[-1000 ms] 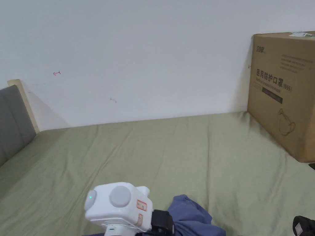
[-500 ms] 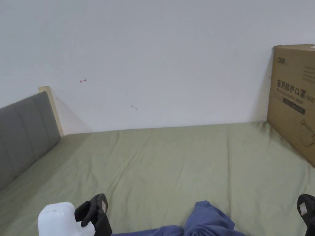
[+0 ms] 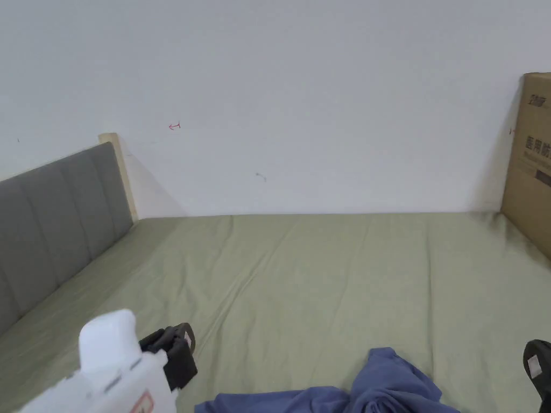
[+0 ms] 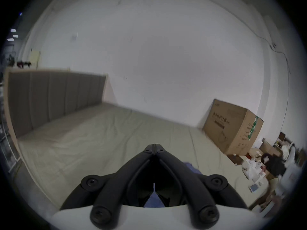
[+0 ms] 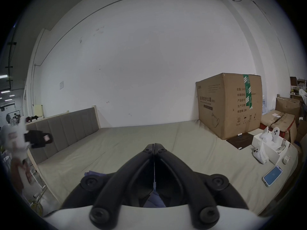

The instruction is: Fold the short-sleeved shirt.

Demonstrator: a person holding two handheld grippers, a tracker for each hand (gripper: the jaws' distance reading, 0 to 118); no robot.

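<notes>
Fabric of the shirt (image 3: 376,390) now stretches wider as my left gripper (image 3: 180,344) has swung out, both grippers' fingers (image 5: 150,149) pinched closed on cloth.

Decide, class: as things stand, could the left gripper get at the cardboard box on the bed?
Probably not at once. The left gripper is at the near left, the cardboard box far right against the wall, with the blue shirt and open sheet between.
</notes>
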